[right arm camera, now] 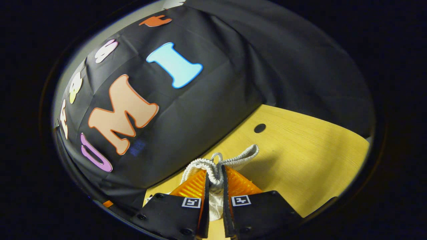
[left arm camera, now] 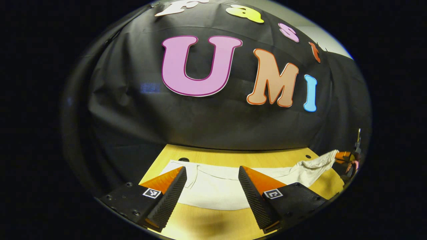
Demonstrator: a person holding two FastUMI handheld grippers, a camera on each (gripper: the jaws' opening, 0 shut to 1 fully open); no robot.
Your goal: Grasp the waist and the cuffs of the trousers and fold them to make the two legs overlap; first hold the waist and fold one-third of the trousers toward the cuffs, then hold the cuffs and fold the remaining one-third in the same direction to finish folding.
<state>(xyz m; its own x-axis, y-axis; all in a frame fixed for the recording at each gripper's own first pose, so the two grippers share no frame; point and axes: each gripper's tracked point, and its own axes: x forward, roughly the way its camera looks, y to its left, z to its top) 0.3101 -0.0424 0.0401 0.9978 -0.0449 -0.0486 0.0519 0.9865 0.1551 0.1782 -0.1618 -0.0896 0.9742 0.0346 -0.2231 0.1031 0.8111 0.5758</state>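
Observation:
White trousers [left arm camera: 217, 190] lie spread on the wooden table [left arm camera: 213, 225] in the left gripper view. My left gripper [left arm camera: 212, 169] hangs open just above them, nothing between its fingers. Toward the right the cloth rises off the table into a drawn-up end [left arm camera: 320, 163], held by my right gripper [left arm camera: 348, 159] at the far edge. In the right gripper view, my right gripper [right arm camera: 215, 175] is shut on a bunched, ribbed elastic edge of the trousers [right arm camera: 233, 160], which loops out above the fingertips. Whether that edge is waist or cuff I cannot tell.
The table [right arm camera: 300, 150] has a round hole [right arm camera: 260, 128] near the black cloth wall; two such holes [left arm camera: 183, 159] [left arm camera: 307, 156] show along the back edge in the left gripper view. Bare wood stretches right of the right gripper.

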